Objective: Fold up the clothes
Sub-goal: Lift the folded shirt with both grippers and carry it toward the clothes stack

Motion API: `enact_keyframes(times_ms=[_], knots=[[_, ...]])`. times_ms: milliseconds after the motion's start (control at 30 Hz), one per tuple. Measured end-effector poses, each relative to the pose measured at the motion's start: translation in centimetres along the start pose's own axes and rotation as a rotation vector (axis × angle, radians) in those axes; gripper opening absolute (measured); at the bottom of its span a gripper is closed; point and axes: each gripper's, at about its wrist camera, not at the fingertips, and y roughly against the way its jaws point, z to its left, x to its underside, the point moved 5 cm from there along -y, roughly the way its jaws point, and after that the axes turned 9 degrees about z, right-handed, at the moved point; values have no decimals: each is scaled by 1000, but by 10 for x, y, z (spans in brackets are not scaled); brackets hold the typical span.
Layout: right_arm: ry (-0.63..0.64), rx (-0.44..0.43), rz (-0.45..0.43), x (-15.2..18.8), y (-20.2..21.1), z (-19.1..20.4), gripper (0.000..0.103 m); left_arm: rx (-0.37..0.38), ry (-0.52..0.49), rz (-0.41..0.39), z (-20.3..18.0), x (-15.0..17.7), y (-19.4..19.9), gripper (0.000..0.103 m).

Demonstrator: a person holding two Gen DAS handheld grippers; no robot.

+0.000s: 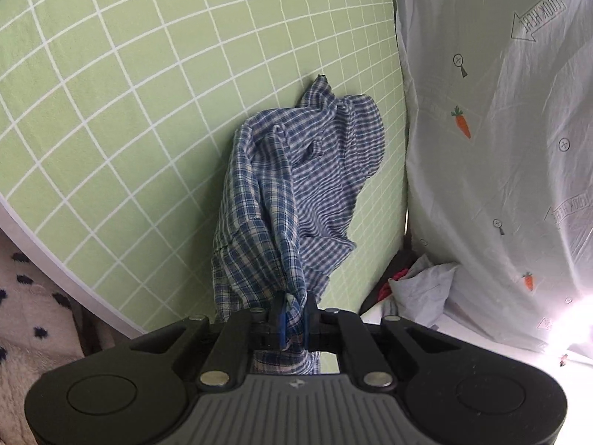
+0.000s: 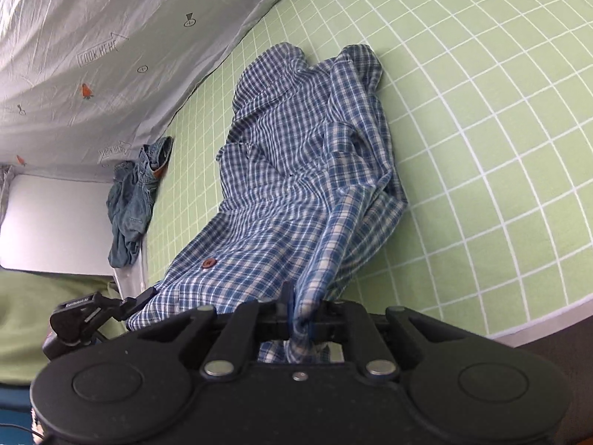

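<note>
A blue and white checked shirt lies crumpled on a green mat with a white grid. My left gripper is shut on a bunched edge of the shirt, and the cloth stretches away from it to the mat. In the right wrist view the shirt spreads over the mat, with a brown button showing. My right gripper is shut on another bunched edge of the shirt. The left gripper's body shows at the lower left, at the shirt's edge.
A grey sheet with carrot prints hangs along the mat's side and shows in the right wrist view. Crumpled blue jeans lie at the mat's far edge. A spotted fluffy cloth lies beside the mat.
</note>
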Motion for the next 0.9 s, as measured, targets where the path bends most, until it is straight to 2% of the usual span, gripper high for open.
enact_keyframes(times_ms=[267,533,733,900], knots=[[-28,-77,-37,-46,13,10,7,74,10,-21,-37,-22,-14,8],[-33,-110,-74,-97,12,17,7,115,5,-24,-76,-57,-35,8],[-64,-125,-86,-149,-2,18,7,104,2,-12,-102,-97,-60,8],[-122,-123,-84,-204,-27,12,8,70,12,1,-122,-145,-94,11]])
